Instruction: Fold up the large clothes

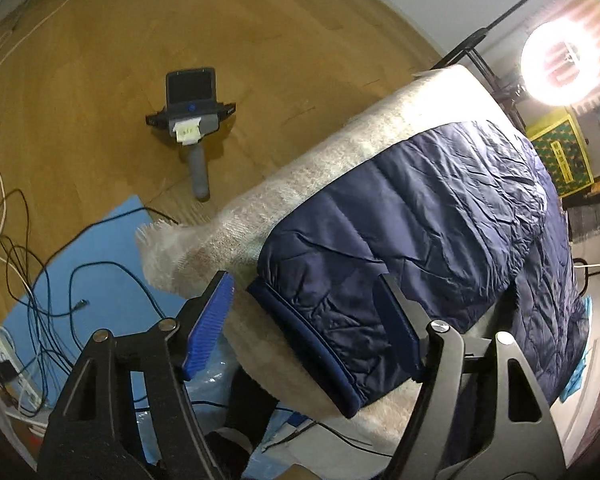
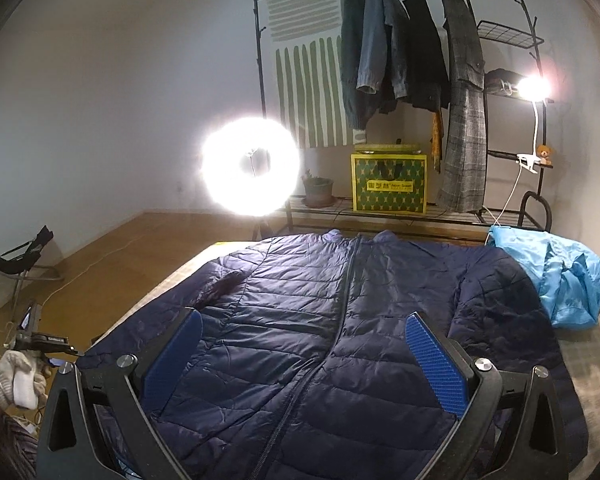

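Observation:
A navy quilted jacket (image 2: 340, 312) lies spread front-up, zipper closed, on a table covered with a cream fuzzy cloth (image 1: 320, 168). In the left wrist view its sleeve (image 1: 440, 208) runs toward the table corner and ends in a ribbed cuff (image 1: 284, 316). My left gripper (image 1: 304, 320) points down at that cuff with its jaws open. One blue pad (image 1: 210, 320) stands clear to the left of the cuff and the other finger (image 1: 400, 320) rests over the sleeve. My right gripper (image 2: 304, 364) hovers open above the jacket's lower front. A gloved hand (image 2: 20, 380) holds the left gripper at the far left.
A light blue garment (image 2: 560, 276) lies bunched at the table's far right. A bright ring light (image 2: 250, 166) and a clothes rack (image 2: 400, 40) stand behind. On the wooden floor lie a spare handheld gripper (image 1: 190, 120), tangled cables (image 1: 40, 280) and a blue mat (image 1: 108, 248).

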Demonstrator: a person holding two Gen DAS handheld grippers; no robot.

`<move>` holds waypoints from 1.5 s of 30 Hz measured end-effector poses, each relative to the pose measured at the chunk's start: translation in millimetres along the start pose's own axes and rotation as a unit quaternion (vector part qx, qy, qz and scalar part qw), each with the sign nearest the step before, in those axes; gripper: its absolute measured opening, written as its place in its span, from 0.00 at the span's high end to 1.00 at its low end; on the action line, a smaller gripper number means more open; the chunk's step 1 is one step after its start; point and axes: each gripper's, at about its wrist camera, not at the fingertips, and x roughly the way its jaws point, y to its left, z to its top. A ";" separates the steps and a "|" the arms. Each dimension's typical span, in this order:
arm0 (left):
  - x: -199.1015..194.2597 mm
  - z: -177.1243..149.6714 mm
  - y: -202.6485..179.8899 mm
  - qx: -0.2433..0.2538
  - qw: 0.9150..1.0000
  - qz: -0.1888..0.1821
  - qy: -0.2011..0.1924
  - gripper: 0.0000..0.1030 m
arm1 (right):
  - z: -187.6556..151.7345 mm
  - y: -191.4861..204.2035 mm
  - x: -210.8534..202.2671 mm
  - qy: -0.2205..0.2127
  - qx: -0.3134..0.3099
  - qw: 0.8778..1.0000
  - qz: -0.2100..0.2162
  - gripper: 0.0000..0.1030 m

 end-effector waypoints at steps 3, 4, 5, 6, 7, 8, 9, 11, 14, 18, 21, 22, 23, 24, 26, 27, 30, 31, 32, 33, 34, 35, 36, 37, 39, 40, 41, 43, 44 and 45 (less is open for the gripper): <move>8.0 3.2 -0.5 0.000 1.000 -0.003 0.009 0.35 | -1.6 1.2 4.8 0.005 -0.005 1.000 -0.002 0.00; 10.7 4.7 0.2 -0.002 1.000 -0.003 0.011 0.35 | -1.0 0.9 6.5 0.006 -0.006 1.000 -0.003 0.00; 12.8 5.7 0.9 -0.003 1.000 -0.002 0.014 0.37 | -0.8 1.0 6.9 0.007 -0.005 1.000 -0.002 0.00; 15.4 7.0 1.8 -0.006 1.000 0.000 0.017 0.41 | -0.9 1.1 8.0 0.009 -0.004 1.000 0.000 0.00; 17.3 7.5 1.3 -0.007 1.000 0.002 0.018 0.45 | -0.2 1.0 7.6 0.009 -0.003 1.000 0.001 0.00; 18.7 8.0 1.8 -0.007 1.000 0.008 0.018 0.47 | 0.0 1.2 7.7 0.009 -0.002 1.000 0.002 0.00; 19.0 8.2 1.0 -0.004 1.000 0.012 0.017 0.52 | 0.3 1.8 7.6 0.008 -0.003 1.000 0.004 0.00; 18.4 9.3 -0.6 0.003 1.000 0.020 0.013 0.68 | 1.1 3.1 7.6 0.008 -0.006 1.000 0.004 0.00; 16.9 9.9 0.2 -0.004 1.000 0.001 0.010 0.88 | 0.6 3.8 9.2 0.009 -0.009 1.000 0.005 0.00; 3.5 9.0 -13.2 0.019 1.000 -0.009 -0.017 0.92 | 0.4 3.1 11.6 0.014 -0.006 1.000 0.006 0.00; -14.8 9.0 -31.7 0.034 0.998 -0.045 -0.034 0.93 | 1.2 2.2 13.9 0.018 -0.006 1.000 0.007 0.00; -21.7 8.4 -40.8 0.041 0.997 -0.060 -0.039 0.93 | 1.6 1.8 16.3 0.022 -0.006 1.000 0.009 0.00; -28.9 8.1 -51.6 0.048 0.995 -0.080 -0.042 0.93 | 1.8 1.6 18.9 0.026 -0.007 1.000 0.010 0.00; -36.4 7.2 -65.0 0.056 0.992 -0.101 -0.044 0.93 | 1.7 1.5 21.5 0.030 -0.007 0.999 0.011 0.01; -47.6 5.0 -90.2 0.075 0.987 -0.131 -0.047 0.93 | 1.7 1.2 27.7 0.041 -0.008 0.999 0.015 0.04; -53.6 2.4 -108.6 0.093 0.983 -0.148 -0.048 0.93 | 2.0 1.2 31.7 0.047 -0.010 0.999 0.019 0.05; -63.7 -10.9 -153.8 0.134 0.974 -0.177 -0.049 0.93 | 4.3 -2.3 43.6 0.064 -0.013 0.997 0.037 0.11; -65.2 -16.1 -175.7 0.150 0.969 -0.191 -0.044 0.93 | 4.8 -4.4 47.7 0.069 -0.012 0.997 0.041 0.15; -65.2 -17.9 -189.6 0.159 0.966 -0.200 -0.039 0.93 | 4.8 -7.7 52.6 0.075 -0.010 0.996 0.045 0.19; -65.5 -19.9 -203.7 0.168 0.963 -0.208 -0.034 0.93 | 4.3 -9.8 55.7 0.079 -0.008 0.996 0.045 0.22; -66.2 -22.6 -224.0 0.183 0.958 -0.217 -0.031 0.93 | 3.7 -15.5 61.9 0.087 -0.005 0.995 0.042 0.28; -66.7 -26.0 -237.6 0.192 0.956 -0.221 -0.030 0.93 | 3.1 -20.1 66.5 0.094 -0.003 0.995 0.039 0.33; -65.1 -27.9 -255.3 0.202 0.952 -0.227 -0.026 0.93 | 2.3 -24.7 70.6 0.099 -0.001 0.994 0.037 0.35; -62.8 -29.4 -268.5 0.208 0.950 -0.233 -0.021 0.93 | 1.9 -27.8 74.0 0.104 0.001 0.994 0.035 0.39; -56.0 -33.4 -288.9 0.213 0.946 -0.245 -0.007 0.93 | -0.8 -36.4 80.9 0.114 0.005 0.993 0.037 0.44; -48.1 -35.8 -304.5 0.216 0.944 -0.251 0.006 0.93 | -3.3 -41.0 85.2 0.122 0.008 0.992 0.039 0.45; -41.7 -38.3 -314.8 0.217 0.943 -0.252 0.014 0.93 | -4.5 -43.7 88.0 0.127 0.010 0.991 0.040 0.45; -23.1 -43.1 -337.0 0.219 0.942 -0.252 0.036 0.93 | -9.3 -50.8 96.3 0.142 0.019 0.989 0.042 0.45; -15.3 -45.2 -344.1 0.221 0.942 -0.250 0.043 0.93 | -11.0 -53.9 101.7 0.150 0.026 0.987 0.043 0.45; -3.7 -46.1 -354.0 0.223 0.941 -0.248 0.056 0.93 | -12.9 -55.6 104.8 0.156 0.033 0.986 0.046 0.45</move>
